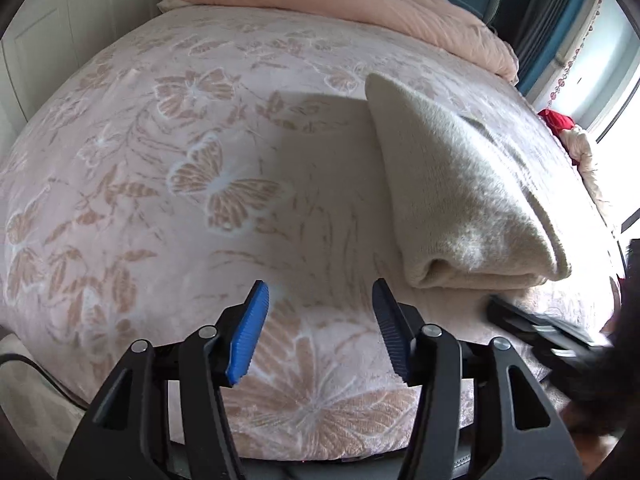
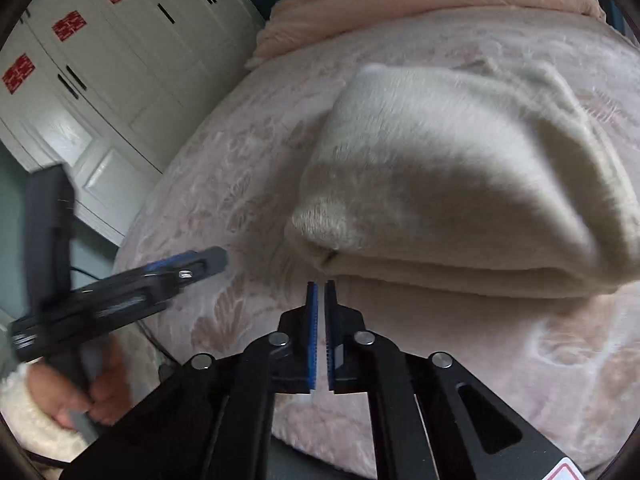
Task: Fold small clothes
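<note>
2 hand-held grippers hold nothing: left hand-held gripper (image 1: 320,300) half-open, right hand-held gripper (image 2: 321,292) closed, leaving the folded garment (image 2: 460,184) resting on the bed (image 1: 160,160).

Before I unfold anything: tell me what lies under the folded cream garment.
The folded cream garment rests directly on the pink butterfly-patterned blanket covering the bed. Blanket shows all around it. Anything tucked inside its stacked layers, or flat beneath it, is covered and cannot be seen.
</note>
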The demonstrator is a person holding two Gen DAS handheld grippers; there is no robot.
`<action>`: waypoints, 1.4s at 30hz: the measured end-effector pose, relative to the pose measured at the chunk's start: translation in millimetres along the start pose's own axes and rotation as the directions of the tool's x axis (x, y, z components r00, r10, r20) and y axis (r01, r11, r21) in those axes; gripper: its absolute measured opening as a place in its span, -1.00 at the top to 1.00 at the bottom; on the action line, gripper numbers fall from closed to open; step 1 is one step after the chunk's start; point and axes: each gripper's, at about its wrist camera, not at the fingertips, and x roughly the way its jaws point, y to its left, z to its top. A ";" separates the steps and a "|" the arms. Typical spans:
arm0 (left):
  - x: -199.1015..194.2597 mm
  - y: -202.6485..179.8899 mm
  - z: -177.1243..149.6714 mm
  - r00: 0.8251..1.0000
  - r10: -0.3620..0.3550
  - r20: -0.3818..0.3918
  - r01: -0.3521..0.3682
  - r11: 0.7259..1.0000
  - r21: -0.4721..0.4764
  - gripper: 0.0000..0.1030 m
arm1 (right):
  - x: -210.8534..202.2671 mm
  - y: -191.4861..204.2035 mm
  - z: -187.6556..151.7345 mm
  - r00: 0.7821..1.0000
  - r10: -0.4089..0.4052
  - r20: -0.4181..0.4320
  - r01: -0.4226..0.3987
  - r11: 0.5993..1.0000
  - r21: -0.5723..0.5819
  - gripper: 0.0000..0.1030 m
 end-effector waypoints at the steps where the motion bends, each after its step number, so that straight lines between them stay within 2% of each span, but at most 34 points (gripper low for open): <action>1: -3.3 1.3 0.4 1.000 0.001 0.004 -0.001 1.000 0.003 -0.03 | 3.6 1.7 1.6 0.999 -0.027 0.022 0.027 1.000 -0.005 0.96; 2: -5.7 2.3 1.1 1.000 0.003 0.009 -0.003 1.000 0.002 -0.04 | 8.3 2.7 8.4 0.998 -0.040 0.046 0.040 0.999 0.004 0.96; 4: -10.9 6.6 2.3 1.000 -0.001 0.020 0.001 1.000 -0.015 -0.08 | 26.3 3.0 17.2 0.999 -0.038 0.032 0.037 0.999 0.024 0.96; 5: -12.2 7.4 3.0 1.000 -0.001 0.023 0.001 1.000 -0.024 -0.09 | 38.8 1.2 22.0 0.999 -0.031 0.010 0.031 0.999 0.025 0.95; 8: -16.0 10.3 7.4 0.999 -0.006 0.036 0.008 0.999 -0.041 -0.09 | 86.6 16.7 17.8 0.991 0.036 -0.128 -0.035 0.999 0.011 0.94; 9: -17.6 10.2 9.9 0.999 -0.012 0.041 0.014 0.999 -0.044 -0.09 | 89.2 23.3 10.8 0.993 0.022 -0.117 -0.023 1.000 -0.012 0.94; 11: -22.0 9.0 15.1 0.998 -0.017 0.056 0.020 0.999 -0.045 -0.09 | 68.8 28.1 8.5 0.995 0.029 -0.096 -0.032 0.999 -0.029 0.95; 13: -25.4 6.2 20.5 0.997 -0.037 0.074 0.040 0.998 -0.040 -0.12 | 29.9 22.5 6.0 0.999 0.041 -0.028 -0.041 0.999 0.002 0.95; 16: -23.2 -1.9 28.0 0.994 -0.063 0.093 0.067 0.997 -0.044 -0.16 | -35.6 -0.1 14.5 0.993 -0.012 0.116 0.007 0.999 0.047 0.93; 19: -12.7 -21.7 34.0 0.992 -0.097 0.081 0.100 0.994 -0.043 -0.16 | -64.8 -27.0 37.0 0.985 -0.047 0.169 0.031 0.995 0.094 0.88; 21: -7.0 -41.7 37.3 0.991 -0.111 0.074 0.113 0.993 -0.018 -0.16 | -54.8 -50.0 51.9 0.984 -0.105 0.144 0.093 0.992 0.091 0.88; 22: -5.6 -51.3 38.7 0.990 -0.119 0.076 0.120 0.993 0.000 -0.16 | -40.7 -62.5 53.3 0.983 -0.149 0.105 0.139 0.986 0.094 0.90; 23: -3.4 -61.2 40.4 0.990 -0.120 0.078 0.118 0.993 0.023 -0.16 | -19.3 -85.1 51.6 0.977 -0.210 0.024 0.205 0.971 0.122 0.99; 24: -0.1 -71.9 42.7 0.991 -0.111 0.074 0.107 0.993 0.046 -0.16 | -15.3 -100.9 48.2 0.982 -0.191 -0.015 0.191 0.970 0.152 1.00; 26: 4.6 -83.8 47.7 0.992 -0.112 0.060 0.109 0.992 0.059 -0.16 | -27.9 -109.7 48.4 0.992 -0.125 0.019 0.118 0.967 0.224 0.99; 29: 7.8 -93.1 55.0 0.990 -0.126 0.070 0.122 0.991 0.057 -0.16 | -58.9 -89.1 66.4 0.989 -0.080 0.124 0.055 0.980 0.192 0.97; 31: 15.1 -99.0 59.8 0.991 -0.114 0.066 0.111 0.992 0.057 -0.16 | -61.3 -80.1 83.1 0.989 -0.038 0.144 0.014 0.986 0.164 0.97; 33: 25.4 -102.5 62.6 0.995 -0.087 0.058 0.084 0.995 0.054 -0.16 | -52.7 -78.1 97.4 0.989 -0.049 0.137 0.032 0.991 0.129 0.97; 36: 55.6 -104.9 63.7 1.000 -0.008 0.014 0.007 0.997 0.072 -0.20 | 4.8 -86.0 103.9 0.991 -0.131 0.012 0.129 0.986 0.107 1.00; 37: 63.5 -103.9 62.8 1.000 -0.003 -0.001 0.003 0.997 0.074 -0.24 | 16.4 -94.2 101.9 0.993 -0.120 -0.010 0.121 0.986 0.111 1.00; 39: 76.5 -102.4 62.5 1.000 0.003 -0.015 -0.001 0.997 0.076 -0.34 | 3.6 -97.7 102.4 0.996 -0.093 0.010 0.091 0.987 0.135 1.00; 42: 69.3 -102.6 64.9 1.000 -0.013 -0.002 0.013 0.996 0.083 -0.34 | -55.0 -99.9 88.1 0.983 -0.140 0.121 0.122 0.981 0.148 0.91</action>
